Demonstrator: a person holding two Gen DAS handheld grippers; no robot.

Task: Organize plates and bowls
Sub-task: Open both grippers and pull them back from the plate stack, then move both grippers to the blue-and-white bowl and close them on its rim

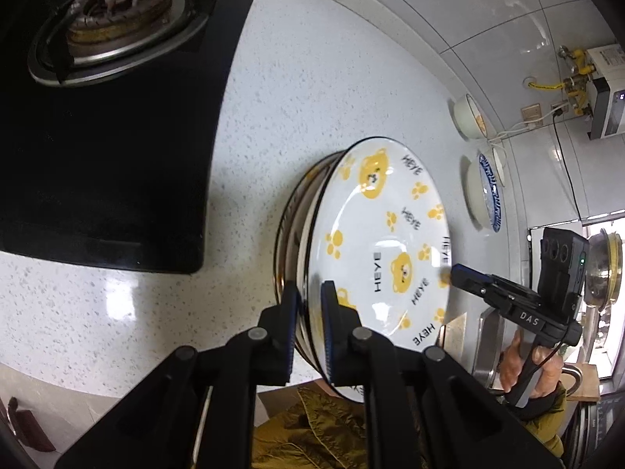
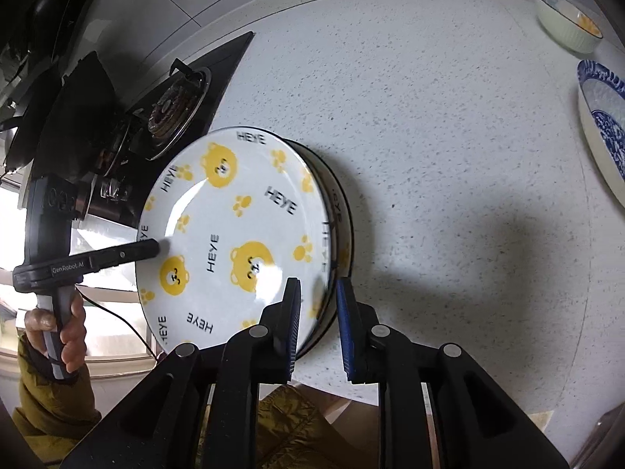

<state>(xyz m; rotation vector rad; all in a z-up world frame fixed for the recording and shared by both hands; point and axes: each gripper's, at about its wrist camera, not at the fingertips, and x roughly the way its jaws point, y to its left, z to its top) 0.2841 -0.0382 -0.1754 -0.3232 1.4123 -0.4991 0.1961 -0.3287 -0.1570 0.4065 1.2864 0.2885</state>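
A white plate with yellow bears and "HEYE" lettering (image 1: 386, 242) (image 2: 234, 234) lies on top of a stack of similar plates (image 1: 291, 219) (image 2: 340, 211) on the speckled counter. My left gripper (image 1: 310, 293) has its jaws narrowly around the top plate's near rim, one finger above and one below. My right gripper (image 2: 318, 291) straddles the opposite rim of the plates; whether either set of pads presses the rim is not clear. Each gripper shows in the other's view, the right one (image 1: 461, 273) and the left one (image 2: 152, 248), touching the plate.
A black gas hob (image 1: 109, 117) lies beside the stack. A blue-patterned bowl (image 1: 486, 195) (image 2: 601, 125) and a white bowl with yellow marks (image 1: 470, 117) (image 2: 566, 19) stand further along the counter (image 2: 449, 136). A sink (image 1: 490, 348) is near the right hand.
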